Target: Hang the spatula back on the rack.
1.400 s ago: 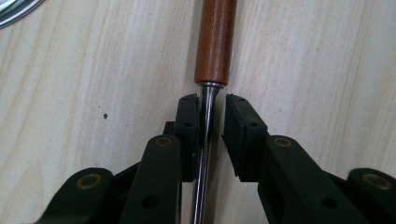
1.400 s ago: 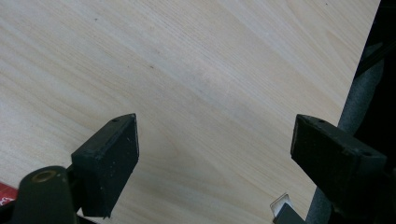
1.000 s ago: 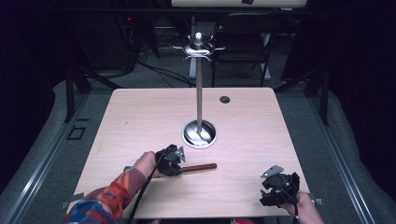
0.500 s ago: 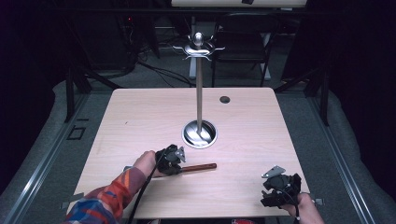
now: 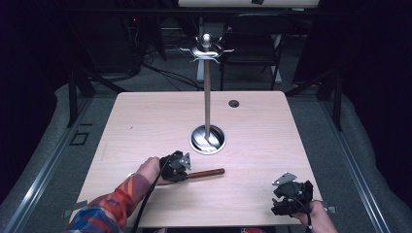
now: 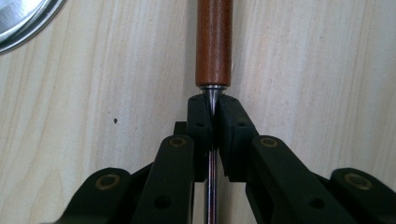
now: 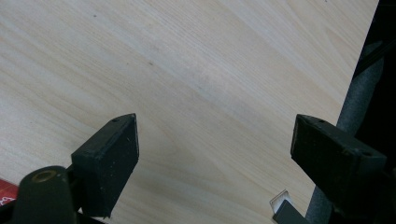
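table [image 5: 145, 121]: light wood top with lots of bare room at 9 and 3 o'clock of the centre; the far half is free apart from a small dark hole [image 5: 234, 103] near the 1 o'clock corner

stand [image 5: 207, 92]: tall metal pole rising from a round shiny base [image 5: 208, 139] in the middle of the table, hooks up top

tool [image 5: 206, 173]: wooden handle with a thin metal shaft, lying flat just toward 6 o'clock of the base but not touching it; long axis runs roughly 9 to 3, handle end pointing to 3 o'clock

left gripper [image 5: 176, 166]: clenched on the tool's metal shaft right where it meets the handle; in the left gripper view [image 6: 213, 122] the pads squeeze the shaft and the handle [image 6: 214, 42] sticks straight out past the tips

right gripper [image 5: 290, 195]: parked at the 5 o'clock corner, right by the near edge; right gripper view [image 7: 215, 140] has the jaws spread wide over bare wood, and the table's edge is close by on that side
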Available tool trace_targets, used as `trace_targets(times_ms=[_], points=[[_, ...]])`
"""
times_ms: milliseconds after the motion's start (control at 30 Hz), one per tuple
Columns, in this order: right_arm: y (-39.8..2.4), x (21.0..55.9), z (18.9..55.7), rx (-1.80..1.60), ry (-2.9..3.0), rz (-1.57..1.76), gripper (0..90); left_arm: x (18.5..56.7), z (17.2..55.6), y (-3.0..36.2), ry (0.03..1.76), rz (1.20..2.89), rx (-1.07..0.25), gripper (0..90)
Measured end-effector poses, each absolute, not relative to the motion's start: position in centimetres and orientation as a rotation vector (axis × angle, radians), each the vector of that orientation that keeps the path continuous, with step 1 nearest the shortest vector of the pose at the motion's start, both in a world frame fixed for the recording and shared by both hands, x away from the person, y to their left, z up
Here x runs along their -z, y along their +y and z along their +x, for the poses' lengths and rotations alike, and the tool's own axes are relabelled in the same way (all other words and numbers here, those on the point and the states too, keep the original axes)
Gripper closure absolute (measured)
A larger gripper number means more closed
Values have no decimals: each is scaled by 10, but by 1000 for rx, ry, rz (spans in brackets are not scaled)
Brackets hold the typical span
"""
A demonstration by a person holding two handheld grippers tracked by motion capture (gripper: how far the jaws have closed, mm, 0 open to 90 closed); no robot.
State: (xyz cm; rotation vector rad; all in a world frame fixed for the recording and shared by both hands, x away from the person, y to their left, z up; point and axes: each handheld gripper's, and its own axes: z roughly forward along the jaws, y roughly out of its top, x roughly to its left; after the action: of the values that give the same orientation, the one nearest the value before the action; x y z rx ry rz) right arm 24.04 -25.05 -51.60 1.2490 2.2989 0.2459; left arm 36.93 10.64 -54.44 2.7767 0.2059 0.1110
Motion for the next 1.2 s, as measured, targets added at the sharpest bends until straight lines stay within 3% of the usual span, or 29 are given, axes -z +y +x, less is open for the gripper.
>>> trace_targets(times_ms=[1200], points=[[-248, 515, 243, -247, 2301, 1243, 149, 518, 367, 137, 386, 2654, -250, 840]])
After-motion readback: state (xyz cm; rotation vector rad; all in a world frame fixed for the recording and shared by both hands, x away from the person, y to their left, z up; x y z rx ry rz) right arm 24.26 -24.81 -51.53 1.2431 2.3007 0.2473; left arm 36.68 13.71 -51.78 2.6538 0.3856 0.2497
